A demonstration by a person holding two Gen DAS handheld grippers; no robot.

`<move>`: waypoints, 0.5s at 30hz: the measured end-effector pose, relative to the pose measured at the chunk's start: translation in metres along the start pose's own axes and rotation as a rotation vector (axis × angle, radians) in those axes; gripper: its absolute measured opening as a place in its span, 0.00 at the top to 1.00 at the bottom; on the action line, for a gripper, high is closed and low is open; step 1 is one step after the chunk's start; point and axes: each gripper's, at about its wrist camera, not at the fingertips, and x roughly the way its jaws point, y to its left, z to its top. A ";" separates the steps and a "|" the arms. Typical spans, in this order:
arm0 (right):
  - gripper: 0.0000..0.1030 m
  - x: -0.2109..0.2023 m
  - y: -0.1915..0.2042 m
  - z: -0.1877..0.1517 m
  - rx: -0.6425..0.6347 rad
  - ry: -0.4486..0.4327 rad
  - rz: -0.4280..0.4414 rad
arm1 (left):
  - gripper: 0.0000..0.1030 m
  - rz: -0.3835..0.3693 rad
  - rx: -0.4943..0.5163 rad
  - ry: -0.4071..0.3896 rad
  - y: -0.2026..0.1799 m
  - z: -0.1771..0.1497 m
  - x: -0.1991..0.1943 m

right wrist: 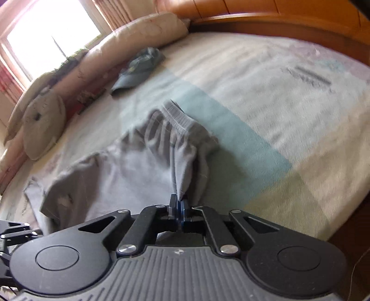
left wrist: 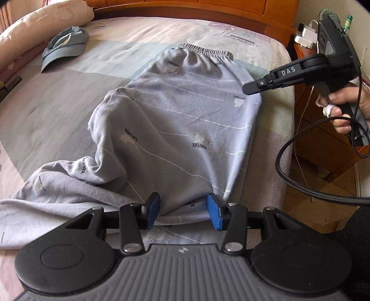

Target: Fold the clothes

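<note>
Grey-lavender pants [left wrist: 175, 120] with "XIFUWA" prints lie spread on the bed, with the elastic waistband [left wrist: 203, 52] at the far end and one leg trailing off to the near left. My left gripper [left wrist: 183, 210] is open, its blue pads [left wrist: 215, 213] astride the near edge of the cloth. A hand holds my right gripper [left wrist: 248, 89] at the pants' right edge, below the waistband. In the right wrist view this gripper [right wrist: 179, 200] is shut on a pinched fold of the pants [right wrist: 185, 171], which rises in a peak toward the waistband [right wrist: 178, 115].
A blue cap [left wrist: 64, 48] lies on the bed at the far left, beside long pillows [left wrist: 34, 30]. Behind the bed [left wrist: 69, 104] runs a wooden headboard [left wrist: 185, 9]. A nightstand [left wrist: 323, 143] stands at the right. A black cable [left wrist: 298, 185] loops beside the bed edge.
</note>
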 end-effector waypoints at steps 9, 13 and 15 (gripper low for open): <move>0.90 -0.035 0.019 0.033 -0.099 -0.115 -0.071 | 0.55 0.004 0.061 -0.058 -0.005 0.013 -0.019; 0.87 -0.012 0.038 0.058 -0.181 -0.149 -0.026 | 0.54 0.013 0.085 -0.106 -0.010 0.033 -0.008; 0.88 0.013 0.045 0.064 -0.213 -0.131 -0.008 | 0.54 0.023 0.059 -0.091 -0.008 0.035 0.004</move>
